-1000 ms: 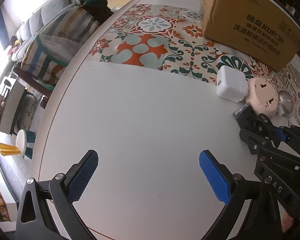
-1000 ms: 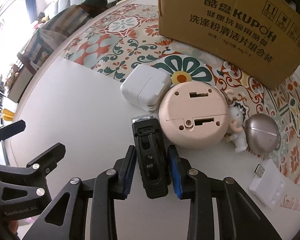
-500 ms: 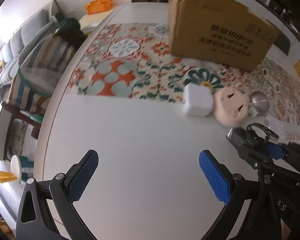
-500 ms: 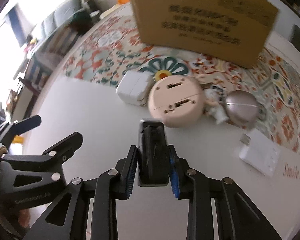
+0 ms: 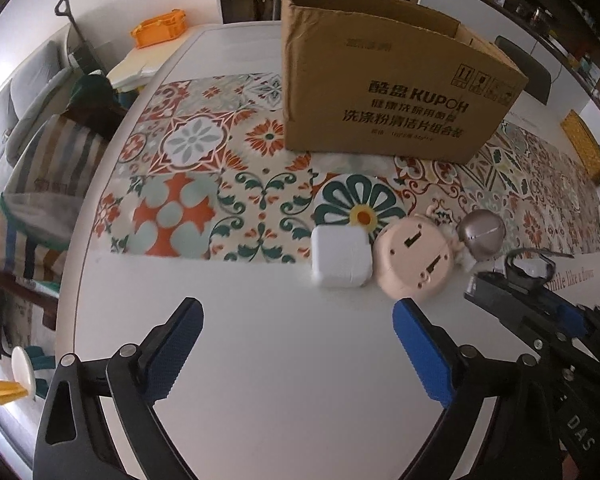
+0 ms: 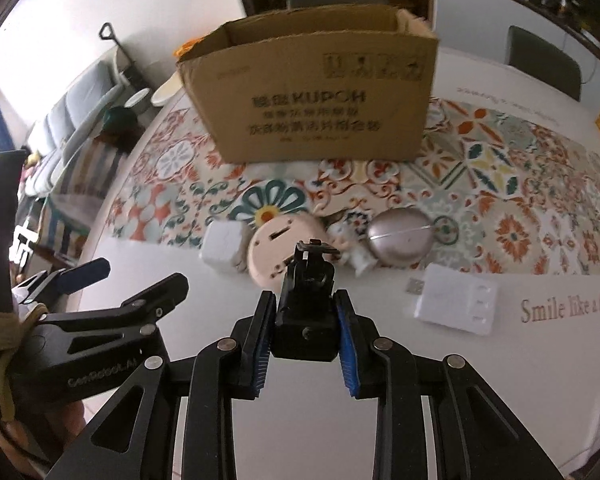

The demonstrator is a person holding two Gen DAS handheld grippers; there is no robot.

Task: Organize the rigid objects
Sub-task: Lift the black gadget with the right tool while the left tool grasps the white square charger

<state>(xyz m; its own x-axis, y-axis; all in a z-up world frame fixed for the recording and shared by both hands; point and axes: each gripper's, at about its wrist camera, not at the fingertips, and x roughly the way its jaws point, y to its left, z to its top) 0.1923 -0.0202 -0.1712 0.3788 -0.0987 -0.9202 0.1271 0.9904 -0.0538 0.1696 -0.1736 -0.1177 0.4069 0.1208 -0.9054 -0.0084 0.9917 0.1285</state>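
Right wrist view showed the right gripper [image 6: 304, 332] clamped on a black clip-like mount [image 6: 306, 304], held off the white table [image 6: 300, 432] in front of the open cardboard box [image 6: 312, 104]. The left gripper [image 5: 296, 344] hung empty, its jaws just narrowing slightly from full width, nothing between them. To finish well, the mount probably needed carrying clear above the box's near rim before letting go, grip kept firm.
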